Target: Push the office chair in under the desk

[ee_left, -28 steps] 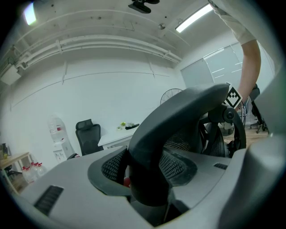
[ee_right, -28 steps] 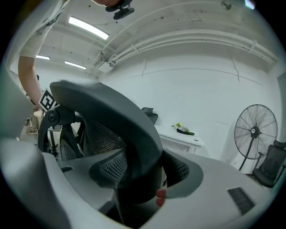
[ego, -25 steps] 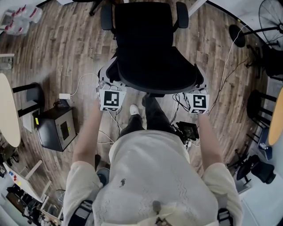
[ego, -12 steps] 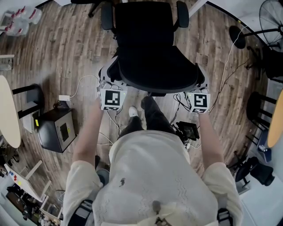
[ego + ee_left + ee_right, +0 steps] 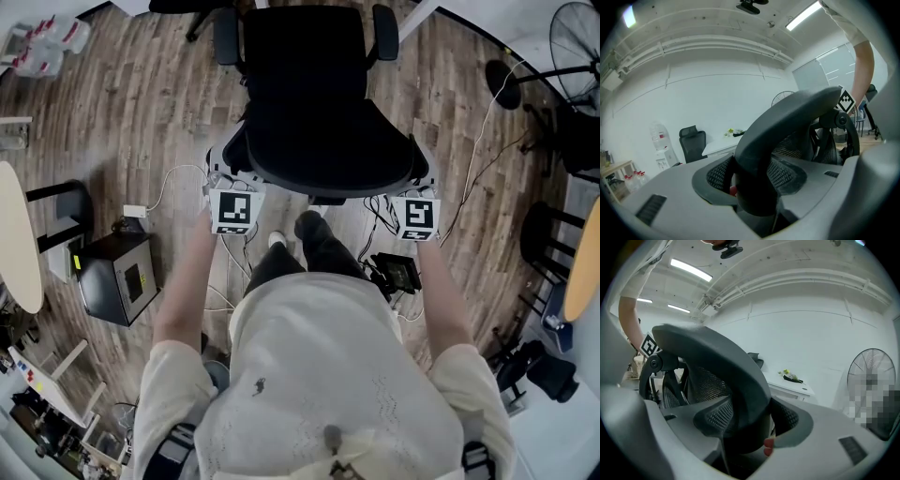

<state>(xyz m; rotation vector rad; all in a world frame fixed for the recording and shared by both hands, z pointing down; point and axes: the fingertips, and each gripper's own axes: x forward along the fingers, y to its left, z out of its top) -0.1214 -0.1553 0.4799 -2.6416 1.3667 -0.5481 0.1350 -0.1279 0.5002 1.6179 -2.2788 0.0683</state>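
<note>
Both grippers sit on the office chair [image 5: 323,122], one at each rear corner of its backrest, with the person standing directly behind it. The left gripper [image 5: 230,164] has its jaws wide but clamped on the left edge of the dark backrest frame: its own view shows the frame filling the gap, a pad bearing on either side. The right gripper [image 5: 422,173] mirrors this on the right edge, jaws set wide and pinching the frame in the same way. The chair stands on the wood floor [image 5: 141,112], seat facing away from the person, armrests at its far end. A white desk [image 5: 790,383] with a small plant on it shows beyond the chair in both gripper views, well apart from the backrest; the head view does not show the seat under any desktop. Judgement: hold secured, push under way or about to be, chair not yet tucked in. Left to do: roll it forward until the seat goes under the desk, then let go.
</note>
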